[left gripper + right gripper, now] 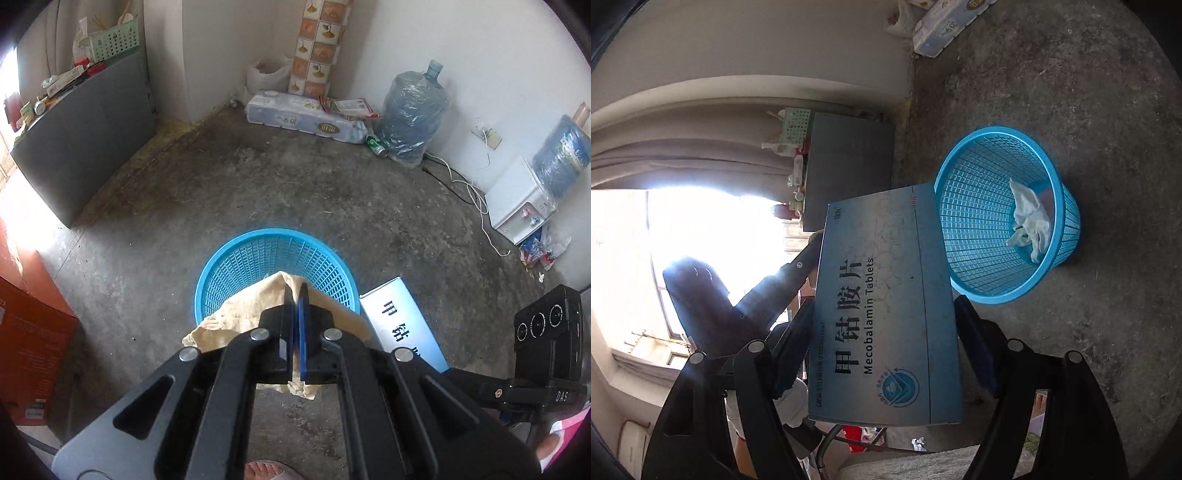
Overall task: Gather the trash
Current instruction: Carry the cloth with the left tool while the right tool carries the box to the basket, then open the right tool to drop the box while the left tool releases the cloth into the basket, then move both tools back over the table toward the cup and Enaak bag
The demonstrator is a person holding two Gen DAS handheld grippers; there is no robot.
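Your left gripper [294, 295] has its jaws pressed together on one crumpled yellowish paper napkin [255, 314], which hangs over the near rim of the blue mesh wastebasket [243, 258] standing on the concrete floor [295, 184]. To its right, a corner of the blue-and-white tablet box [402, 321] shows beside the basket.

Your right gripper [882, 325] has its jaws wide apart, one pad on each long side of that single Mecobalamin Tablets box, gripping it across its width. The box's far end sits just beside the basket's rim, outside it. Inside the one basket lies one crumpled white tissue [1030, 221].

Against the far wall you have two blue water jugs [413, 110], one green can [376, 144] and one pack of toilet rolls [306, 118].
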